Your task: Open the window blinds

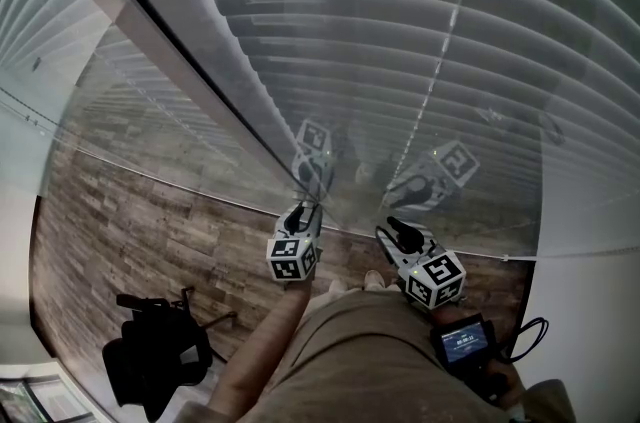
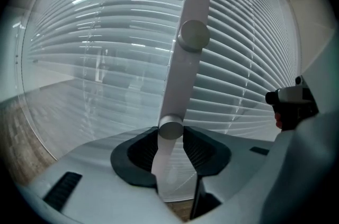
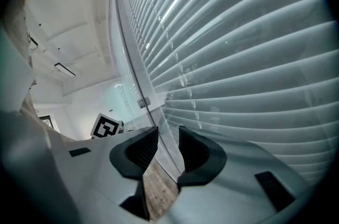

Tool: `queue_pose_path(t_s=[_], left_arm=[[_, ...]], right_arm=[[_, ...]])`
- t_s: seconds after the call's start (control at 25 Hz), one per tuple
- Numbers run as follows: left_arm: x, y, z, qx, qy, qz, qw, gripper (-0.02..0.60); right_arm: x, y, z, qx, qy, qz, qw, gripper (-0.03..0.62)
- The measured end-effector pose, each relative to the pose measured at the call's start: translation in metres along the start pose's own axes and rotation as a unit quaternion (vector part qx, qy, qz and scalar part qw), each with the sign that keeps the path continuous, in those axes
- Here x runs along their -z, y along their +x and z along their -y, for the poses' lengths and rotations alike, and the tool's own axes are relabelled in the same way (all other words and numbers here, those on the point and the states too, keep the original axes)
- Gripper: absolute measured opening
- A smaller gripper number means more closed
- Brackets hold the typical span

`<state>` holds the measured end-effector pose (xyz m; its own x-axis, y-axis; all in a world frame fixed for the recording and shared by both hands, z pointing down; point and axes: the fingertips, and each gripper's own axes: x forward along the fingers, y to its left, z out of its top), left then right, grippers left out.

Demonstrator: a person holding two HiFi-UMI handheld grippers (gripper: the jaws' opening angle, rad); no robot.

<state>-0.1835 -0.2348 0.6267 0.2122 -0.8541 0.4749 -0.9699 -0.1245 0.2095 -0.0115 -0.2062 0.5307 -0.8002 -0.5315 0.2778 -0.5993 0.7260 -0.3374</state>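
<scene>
Big picture first: the blinds (image 1: 430, 31) fill the window ahead of you, slats lying flat over one another, so they look shut and the job is still to do. They sit behind a glass pane (image 1: 130, 136) that mirrors both your grippers.

Now the wand (image 2: 183, 74), a long pale rod hanging down in front of the slats and running straight into your left gripper (image 2: 170, 135). It is between those jaws, and they are clamped on it at the lower round collar (image 2: 170, 127), with a second collar (image 2: 193, 35) higher up the rod.

By the look of it that wand is light and stiff, but smooth, so it could slip round in the pads when you twist. I'd hold the straight shaft near a collar. The slats look thin and bendable, so leave them alone.

Your right gripper (image 3: 168, 138) hangs beside the glass, well off the wand, jaws a little apart with nothing between them, just floor showing through.
</scene>
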Motion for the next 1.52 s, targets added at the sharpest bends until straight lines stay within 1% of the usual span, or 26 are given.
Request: queue_pose_path(t_s=[0.24,0.48,0.64,0.92,1.28,1.52], left_arm=[[0.000,0.001,0.000,0.005,0.005,-0.002,1.0000,0.161],[0.000,0.001,0.000,0.016,-0.011,0.001,0.9998,0.160],[0.000,-0.001,0.001,0.024,-0.010,-0.001,0.9997,0.160],[0.000,-0.003,0.004,0.038,-0.021,-0.005,0.9991,0.156],[0.001,-0.007,0.007,0.053,-0.048,-0.004,0.9974,0.156],[0.009,-0.012,0.007,0.067,-0.070,-0.001,0.9953,0.156]], right_arm=[[0.000,0.000,0.000,0.004,-0.001,-0.001,1.000,0.121],[0.000,0.000,-0.002,0.006,0.001,0.002,1.000,0.121],[0.001,-0.001,-0.005,0.010,0.002,0.002,1.000,0.121],[0.003,-0.004,-0.010,0.015,0.002,0.001,1.000,0.121],[0.005,-0.009,-0.015,0.024,0.003,0.003,1.000,0.121],[0.015,-0.012,-0.023,0.027,0.002,0.005,1.000,0.121]])
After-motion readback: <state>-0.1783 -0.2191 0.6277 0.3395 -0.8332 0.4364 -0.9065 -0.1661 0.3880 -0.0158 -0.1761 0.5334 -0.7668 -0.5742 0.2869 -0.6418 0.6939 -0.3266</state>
